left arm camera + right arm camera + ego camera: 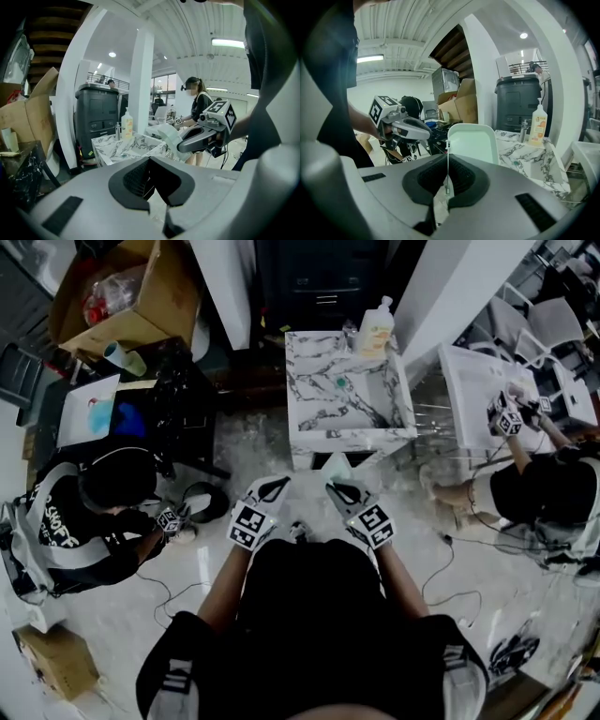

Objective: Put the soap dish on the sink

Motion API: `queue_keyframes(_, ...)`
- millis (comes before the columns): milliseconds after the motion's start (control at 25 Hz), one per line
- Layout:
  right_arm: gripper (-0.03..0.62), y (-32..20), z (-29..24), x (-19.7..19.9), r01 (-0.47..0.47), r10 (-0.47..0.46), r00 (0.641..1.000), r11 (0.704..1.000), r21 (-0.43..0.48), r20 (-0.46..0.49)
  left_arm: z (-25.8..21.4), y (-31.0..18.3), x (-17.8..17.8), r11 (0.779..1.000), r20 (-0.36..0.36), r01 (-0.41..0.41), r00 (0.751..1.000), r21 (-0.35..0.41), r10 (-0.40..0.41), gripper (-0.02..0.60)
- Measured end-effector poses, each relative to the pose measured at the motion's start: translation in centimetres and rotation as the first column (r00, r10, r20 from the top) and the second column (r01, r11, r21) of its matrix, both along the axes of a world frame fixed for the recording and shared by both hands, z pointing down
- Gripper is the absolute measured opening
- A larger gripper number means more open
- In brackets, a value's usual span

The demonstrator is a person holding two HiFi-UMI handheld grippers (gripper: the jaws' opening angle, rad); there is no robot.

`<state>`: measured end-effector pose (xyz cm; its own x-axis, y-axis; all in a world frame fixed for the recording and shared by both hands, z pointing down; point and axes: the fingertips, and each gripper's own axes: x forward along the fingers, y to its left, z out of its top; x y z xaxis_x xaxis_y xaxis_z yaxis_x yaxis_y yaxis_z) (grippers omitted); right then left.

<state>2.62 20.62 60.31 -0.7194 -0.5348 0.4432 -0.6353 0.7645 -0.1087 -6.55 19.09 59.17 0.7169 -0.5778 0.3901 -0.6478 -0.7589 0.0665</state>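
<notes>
Right gripper (447, 180) has its 2 jaws pinching the thin edge of the pale green soap dish (472, 141), which stands upright just above them, centre of the right gripper view. In the head view the dish sits mid-frame, just below the marble sink (349, 399) and not on it. Left gripper (151, 183) hangs alongside, jaws pressed together on nothing. A soap bottle (375, 327) stands at the sink's upper right corner.

white pillar (140, 93), cardboard box (141, 296), glossy pale floor (206, 559), ceiling strip light (227, 43)
</notes>
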Motion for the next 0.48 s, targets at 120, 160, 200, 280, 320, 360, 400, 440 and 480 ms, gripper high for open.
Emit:
queue_keyframes(120,-0.002,-0.4,0.3,-0.7,0.011,-0.011,1.0,1.0,0.012,-0.007,0.1,0.0,-0.7,1.0,-0.005,0.001,1.0,-0.003,-0.001,-0.002)
queue_keyframes(160,-0.001,-0.7,0.3,-0.9,0.012,-0.012,1.0,1.0,0.022,-0.009,0.1,0.0,-1.0,1.0,-0.005,0.001,1.0,-0.003,-0.001,-0.002)
queue_keyframes(200,-0.002,-0.9,0.2,-1.1,0.01,-0.01,1.0,0.999,0.032,-0.012,0.2,-0.1,-1.4,1.0,-0.005,0.002,1.0,-0.005,-0.002,-0.002)
queue_keyframes(280,-0.002,-1.1,0.0,-1.4,-0.009,0.009,1.0,0.999,0.033,-0.019,0.4,-0.1,-2.0,1.0,-0.005,0.004,1.0,-0.01,-0.004,-0.002)
queue_keyframes(320,-0.002,-1.2,-0.1,-1.5,-0.017,0.018,1.0,0.999,0.032,-0.021,0.5,-0.2,-2.4,1.0,-0.005,0.005,1.0,-0.012,-0.005,-0.002)
queue_keyframes(360,-0.002,-1.2,-0.1,-1.7,-0.022,0.023,1.0,0.999,0.033,-0.021,0.7,-0.2,-2.7,1.0,-0.005,0.004,1.0,-0.014,-0.005,-0.002)
queue_keyframes(400,-0.002,-1.1,0.0,-1.9,-0.029,0.029,0.999,0.999,0.03,-0.02,0.8,-0.2,-3.0,1.0,-0.003,0.004,1.0,-0.015,-0.004,-0.002)
queue_keyframes(440,-0.002,-1.1,0.1,-2.1,-0.035,0.036,0.999,0.999,0.023,-0.02,1.0,-0.3,-3.3,1.0,0.0,0.003,1.0,-0.015,-0.003,-0.002)
queue_keyframes(480,-0.002,-0.9,0.2,-2.3,-0.039,0.039,0.999,0.999,0.017,-0.022,1.1,-0.5,-3.6,1.0,0.001,0.003,1.0,-0.014,-0.003,-0.002)
